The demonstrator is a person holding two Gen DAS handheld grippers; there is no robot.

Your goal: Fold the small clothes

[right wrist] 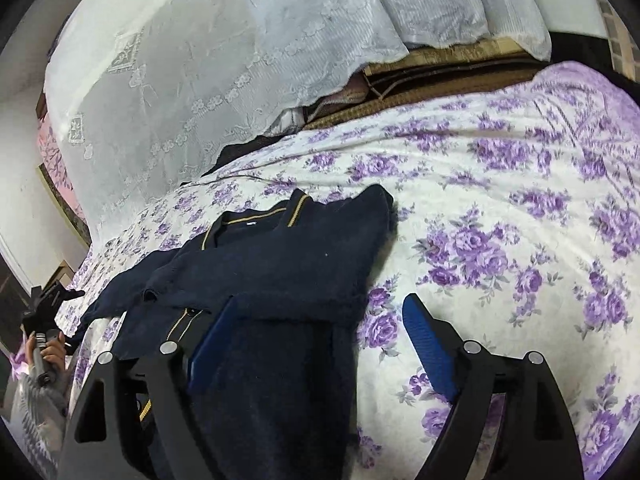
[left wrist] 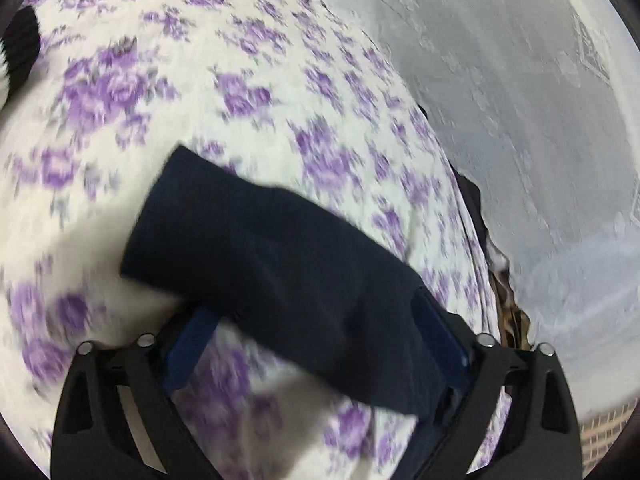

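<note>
A navy polo shirt (right wrist: pixel 280 256) with a yellow-trimmed collar lies flat on the purple-flowered bedspread (right wrist: pixel 500 208), its lower part folded towards me. My right gripper (right wrist: pixel 316 320) stands open over the shirt's near right edge. Its left pad (right wrist: pixel 212 336) rests against the navy cloth and its right pad (right wrist: pixel 428 344) is over bare bedspread. In the blurred left wrist view a navy strip of the shirt (left wrist: pixel 260 248) lies across my left gripper (left wrist: pixel 312 304). It drapes over the right finger and hides both tips. The jaws stand wide apart, open.
White lace covers (right wrist: pixel 180 80) hang over stacked bedding behind the bed, above a brown mat (right wrist: pixel 440 72). At the far left, a hand (right wrist: pixel 48 352) in a grey sleeve holds a black tool. A black-and-white object (left wrist: pixel 16 48) sits at the bedspread's upper left.
</note>
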